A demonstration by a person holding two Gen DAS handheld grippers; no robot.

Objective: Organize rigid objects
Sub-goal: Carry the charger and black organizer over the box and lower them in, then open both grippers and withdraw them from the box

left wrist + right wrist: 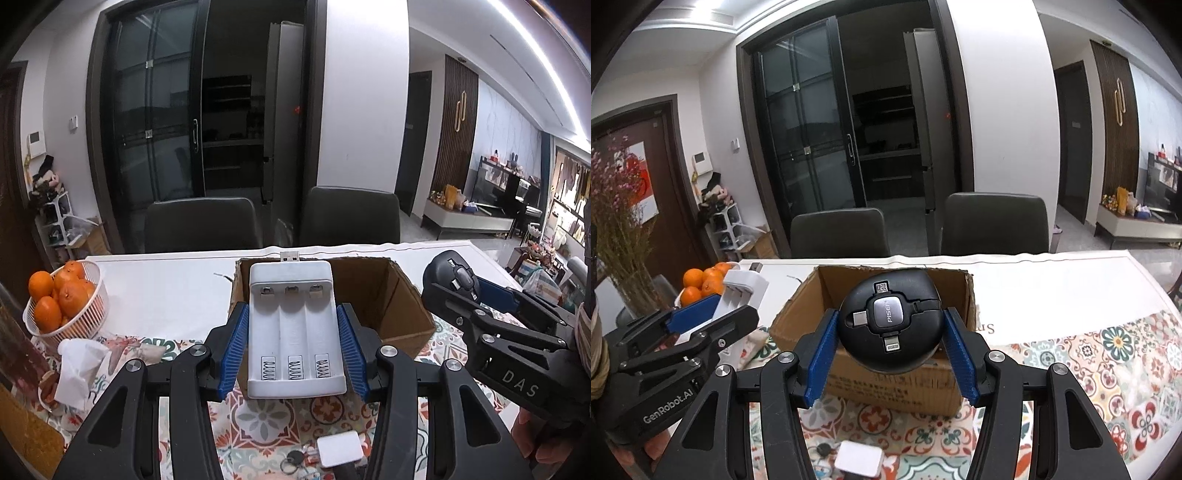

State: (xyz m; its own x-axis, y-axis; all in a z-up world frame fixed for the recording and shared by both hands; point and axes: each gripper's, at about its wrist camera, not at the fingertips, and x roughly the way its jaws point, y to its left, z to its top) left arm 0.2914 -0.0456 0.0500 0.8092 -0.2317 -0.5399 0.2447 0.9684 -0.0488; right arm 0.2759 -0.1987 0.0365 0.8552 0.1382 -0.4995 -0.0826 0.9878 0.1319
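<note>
Bright, even indoor light from a ceiling strip (535,55), sharp focus, heavy fisheye bending, dark corners.

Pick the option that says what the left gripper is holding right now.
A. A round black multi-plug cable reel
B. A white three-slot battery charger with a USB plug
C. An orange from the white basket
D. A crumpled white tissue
B: the left gripper has its blue pads pressed on both sides of the white battery charger, its three empty slots facing the camera; the black cable reel sits in the right gripper.
</note>
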